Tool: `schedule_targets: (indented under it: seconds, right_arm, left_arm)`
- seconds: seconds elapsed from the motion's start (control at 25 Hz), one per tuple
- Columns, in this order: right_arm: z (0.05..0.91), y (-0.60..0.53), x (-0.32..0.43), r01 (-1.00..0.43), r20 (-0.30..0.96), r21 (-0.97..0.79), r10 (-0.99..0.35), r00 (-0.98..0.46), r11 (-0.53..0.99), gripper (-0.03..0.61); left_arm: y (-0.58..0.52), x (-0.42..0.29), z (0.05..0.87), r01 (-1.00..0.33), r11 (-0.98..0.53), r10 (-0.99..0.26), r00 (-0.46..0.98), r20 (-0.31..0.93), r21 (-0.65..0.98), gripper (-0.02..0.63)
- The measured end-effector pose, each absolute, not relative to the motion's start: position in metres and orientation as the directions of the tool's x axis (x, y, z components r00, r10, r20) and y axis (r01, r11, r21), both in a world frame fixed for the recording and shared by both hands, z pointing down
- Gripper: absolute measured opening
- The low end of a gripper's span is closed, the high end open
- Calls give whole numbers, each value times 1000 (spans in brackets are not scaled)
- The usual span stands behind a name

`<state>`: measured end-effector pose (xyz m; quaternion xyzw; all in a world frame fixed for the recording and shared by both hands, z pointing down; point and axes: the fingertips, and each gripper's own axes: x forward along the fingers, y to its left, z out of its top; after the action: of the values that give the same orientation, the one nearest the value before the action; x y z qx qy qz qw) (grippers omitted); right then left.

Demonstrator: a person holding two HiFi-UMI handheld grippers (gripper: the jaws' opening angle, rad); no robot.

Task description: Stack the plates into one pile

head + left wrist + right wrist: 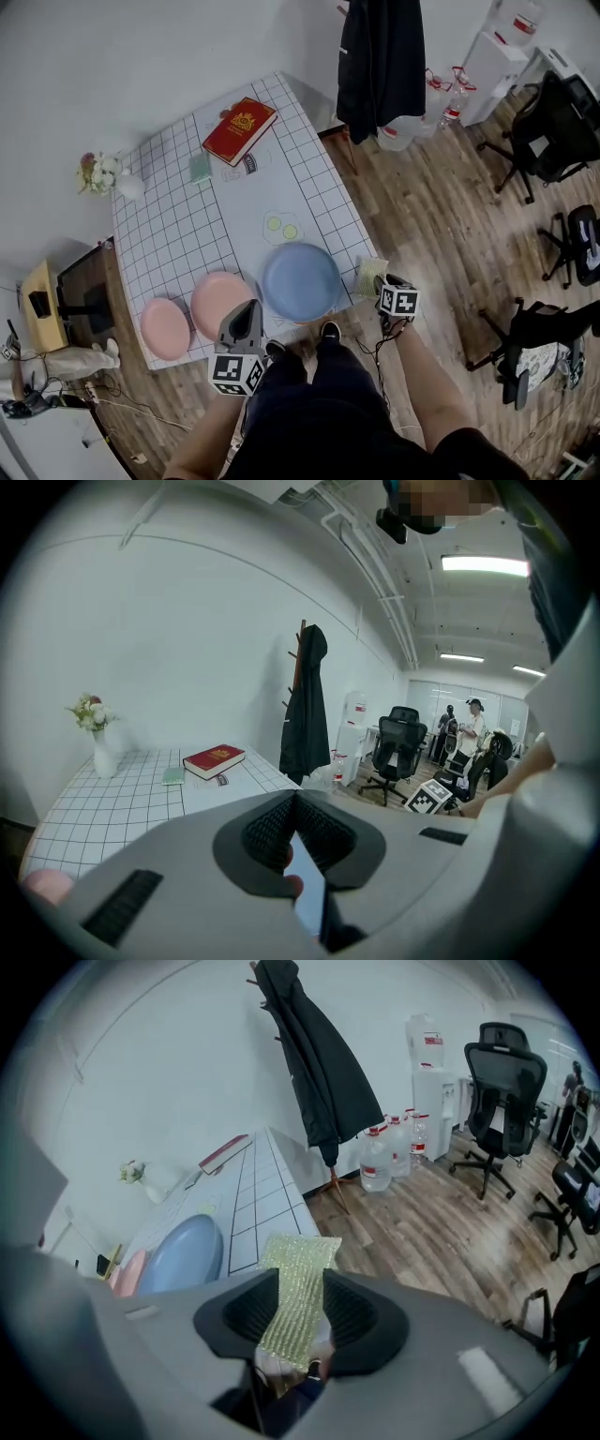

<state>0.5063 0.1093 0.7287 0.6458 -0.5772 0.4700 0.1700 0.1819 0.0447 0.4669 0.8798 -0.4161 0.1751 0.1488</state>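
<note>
Three plates lie side by side along the near edge of the white grid table (178, 225): a large blue plate (300, 281), a pink plate (217, 302) and a smaller pink plate (165, 328). My left gripper (250, 309) hangs over the near edge between the pink and blue plates, shut with nothing in it (295, 799). My right gripper (382, 283) is just off the table's near right corner, shut on a yellow-green sponge cloth (298, 1288) that sticks out ahead of the jaws. The blue plate (178, 1255) lies left of that cloth.
A red book (239, 129), a small green card (200, 169) and a vase of flowers (103, 175) sit at the far end. A dark coat (380, 56) hangs beyond the table, with water bottles (380, 1162) and office chairs (544, 131) on the wooden floor to the right.
</note>
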Motion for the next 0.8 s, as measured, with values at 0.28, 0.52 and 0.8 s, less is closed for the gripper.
schedule_targets:
  seconds: [0.28,0.52,0.8]
  right_arm:
    - [757,116,502,-892,842,-319,-528,-112,-320,153]
    - [762,116,504,-861,838,-348,-536,-108,-370,161]
    - [759,114,502,-886,851,-290,-520,-66,-361,130]
  left_arm:
    - [36,177,473,-799,-590,-687,571,449,112,-5]
    - [34,162,483,-820,-558,-693,545,472,126,-5]
    - [34,155,486,-824,-550,-692,541,479,136,-5]
